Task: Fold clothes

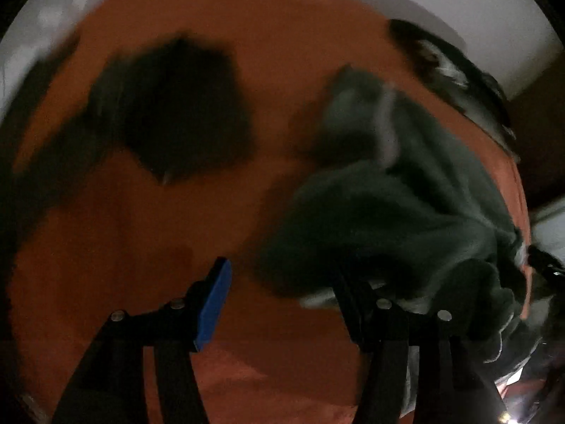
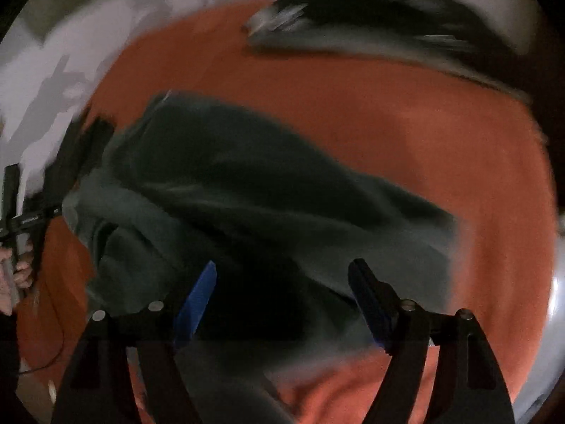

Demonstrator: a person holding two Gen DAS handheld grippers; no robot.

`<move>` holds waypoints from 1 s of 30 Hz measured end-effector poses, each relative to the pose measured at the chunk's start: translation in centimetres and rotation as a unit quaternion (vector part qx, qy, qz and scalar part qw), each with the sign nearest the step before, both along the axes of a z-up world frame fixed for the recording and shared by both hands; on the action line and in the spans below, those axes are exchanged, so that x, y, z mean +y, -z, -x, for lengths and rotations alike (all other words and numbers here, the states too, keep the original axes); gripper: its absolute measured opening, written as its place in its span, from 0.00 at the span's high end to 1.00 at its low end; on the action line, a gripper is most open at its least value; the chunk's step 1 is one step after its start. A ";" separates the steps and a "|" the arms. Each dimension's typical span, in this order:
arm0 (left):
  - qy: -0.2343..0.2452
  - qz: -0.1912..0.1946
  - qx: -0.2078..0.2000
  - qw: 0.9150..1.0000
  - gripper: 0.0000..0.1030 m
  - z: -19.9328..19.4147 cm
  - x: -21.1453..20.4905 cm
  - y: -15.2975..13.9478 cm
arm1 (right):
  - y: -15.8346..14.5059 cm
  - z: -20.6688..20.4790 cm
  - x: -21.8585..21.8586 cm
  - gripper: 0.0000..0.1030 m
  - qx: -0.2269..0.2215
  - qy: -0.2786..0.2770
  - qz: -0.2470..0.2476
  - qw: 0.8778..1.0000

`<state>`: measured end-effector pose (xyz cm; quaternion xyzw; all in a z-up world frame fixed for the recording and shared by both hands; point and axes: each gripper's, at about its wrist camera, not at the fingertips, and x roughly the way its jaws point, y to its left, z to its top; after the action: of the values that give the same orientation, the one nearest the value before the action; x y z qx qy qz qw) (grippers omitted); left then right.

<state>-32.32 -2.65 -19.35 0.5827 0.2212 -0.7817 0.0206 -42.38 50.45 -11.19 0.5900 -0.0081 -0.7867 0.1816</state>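
A crumpled dark green garment point(image 1: 399, 198) lies on an orange cover point(image 1: 282, 70). My left gripper point(image 1: 282, 300) is open, its blue pad point(image 1: 215, 304) over bare orange cover and its other finger at the garment's near edge, with nothing pinched. In the right wrist view the same green garment point(image 2: 247, 194) spreads under my right gripper point(image 2: 282, 300), which hangs open above it with both blue pads apart from the cloth. Both views are blurred. A person's hand point(image 2: 14, 279) holds the left gripper's handle at that view's left edge.
A dark, flat, folded-looking garment point(image 1: 180, 109) lies on the orange cover left of the green one. A black and white garment point(image 2: 388, 24) stretches along the cover's far edge, also seen as a black and white garment point(image 1: 452, 70). A pale wall lies beyond.
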 end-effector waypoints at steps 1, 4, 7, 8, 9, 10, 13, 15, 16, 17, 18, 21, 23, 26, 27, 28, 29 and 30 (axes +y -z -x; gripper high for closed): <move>-0.001 -0.036 0.000 0.999 0.42 -0.1 -0.5 1.0 | 0.4 1.3 -1.6 0.26 -0.007 -0.016 0.003 1.000; 0.020 -0.032 0.011 0.999 0.42 0.5 0.4 2.1 | 2.1 4.8 -6.0 0.26 -0.010 -0.029 -0.026 0.999; 0.041 -0.003 0.022 0.999 0.42 1.3 1.9 2.3 | 5.1 6.4 -8.9 0.42 -0.009 -0.036 -0.103 0.994; 0.045 -0.002 0.027 0.999 0.42 1.5 2.3 2.2 | 5.1 6.4 -8.8 0.72 -0.003 -0.025 -0.103 0.994; 0.048 -0.001 0.033 0.998 0.42 1.7 2.8 2.1 | 4.6 6.3 -8.2 0.81 0.007 -0.008 -0.089 0.996; 0.049 -0.005 0.038 0.998 0.44 1.6 3.0 1.8 | 4.1 6.2 -7.6 0.94 0.017 0.009 -0.074 0.997; 0.040 -0.011 0.052 0.998 0.57 1.2 3.0 1.2 | -1.3 4.4 -1.6 0.95 0.085 0.105 -0.001 0.991; 0.035 -0.008 0.059 0.998 0.62 0.7 2.5 0.7 | -5.1 2.7 3.1 0.95 0.135 0.159 0.017 0.978; 0.037 -0.007 0.062 0.997 0.62 0.5 2.4 0.5 | -6.9 1.8 5.7 0.95 0.158 0.186 0.012 0.970; 0.038 -0.006 0.065 0.997 0.62 0.3 2.2 0.2 | -8.7 0.9 8.3 0.95 0.182 0.213 0.006 0.960; 0.039 -0.006 0.068 0.997 0.62 0.2 2.0 0.0 | -10.0 0.2 10.9 0.95 0.196 0.238 -0.005 0.951; 0.055 0.015 0.071 0.996 0.63 -0.1 1.8 -0.4 | -10.9 -1.7 18.2 0.95 0.202 0.307 -0.060 0.928; 0.058 0.010 0.070 0.996 0.62 -0.1 1.6 -0.4 | -9.6 -2.7 22.1 0.94 0.180 0.334 -0.093 0.921; 0.054 -0.013 0.054 0.997 0.60 0.9 1.2 0.3 | -5.6 -3.1 24.5 0.87 0.094 0.304 -0.101 0.943; 0.052 -0.014 0.046 0.998 0.58 1.2 1.3 0.6 | -4.8 -3.4 24.7 0.83 0.072 0.290 -0.096 0.949; 0.049 -0.015 0.038 0.998 0.56 1.6 1.4 0.8 | -4.1 -4.0 24.6 0.70 0.055 0.277 -0.089 0.955; 0.048 -0.015 0.035 0.998 0.55 2.0 1.6 0.9 | -4.1 -4.8 24.2 0.56 0.053 0.268 -0.087 0.958; 0.047 -0.015 0.033 0.998 0.54 2.3 1.8 1.0 | -4.6 -6.0 23.5 0.49 0.064 0.261 -0.087 0.959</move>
<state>-34.63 -0.85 -20.39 0.5665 0.2059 -0.7973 -0.0317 -36.41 73.92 -6.55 0.5294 -0.0816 -0.8405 -0.0819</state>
